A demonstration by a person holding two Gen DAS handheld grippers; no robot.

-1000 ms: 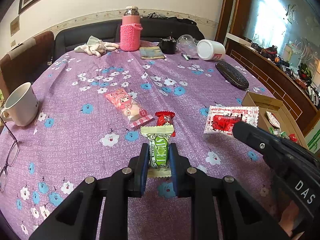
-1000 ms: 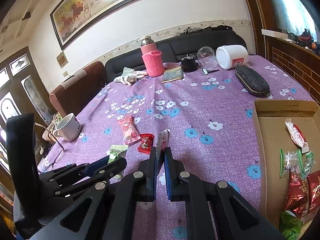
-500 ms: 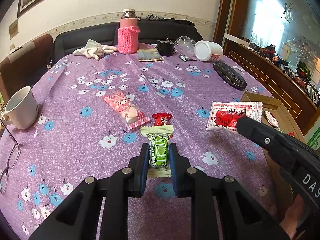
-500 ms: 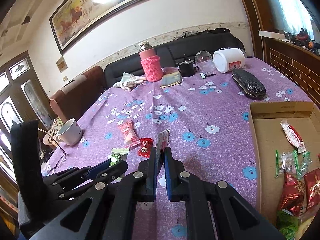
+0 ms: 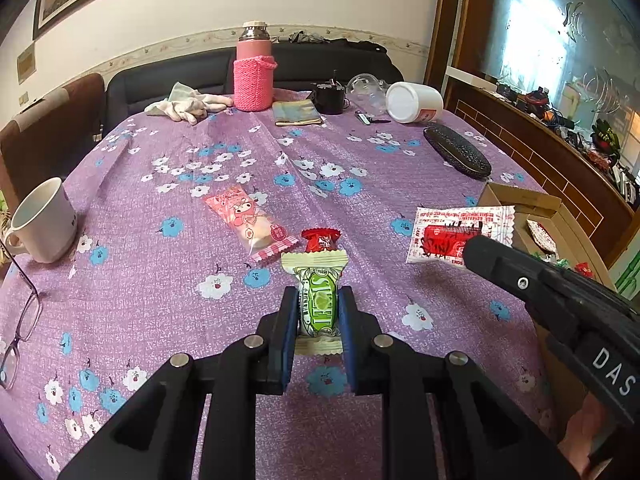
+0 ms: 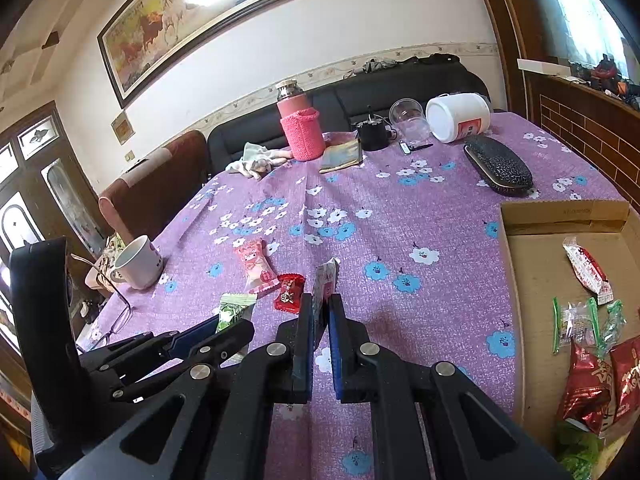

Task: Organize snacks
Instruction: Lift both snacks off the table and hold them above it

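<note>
My left gripper (image 5: 318, 300) is shut on a green and white snack packet (image 5: 317, 300) and holds it above the purple floral tablecloth (image 5: 192, 280). My right gripper (image 6: 320, 308) is shut on a flat white and red snack packet (image 6: 325, 280), seen edge-on; the left wrist view shows its face (image 5: 456, 232) near the cardboard box (image 5: 520, 200). A pink snack packet (image 5: 248, 220) and a small red candy (image 5: 320, 238) lie on the cloth. The box (image 6: 560, 216) at the right holds several snacks (image 6: 588, 268).
A white mug (image 5: 42, 220) and glasses (image 5: 20, 320) sit at the left edge. At the far side stand a pink flask (image 5: 254, 72), a cloth (image 5: 184, 104), a black cup (image 5: 328, 98), a white tub (image 5: 414, 102) and a black glasses case (image 5: 456, 152).
Both grippers have lifted slightly with their packets. The right gripper has carried the white and red packet rightward, closer to the box.
</note>
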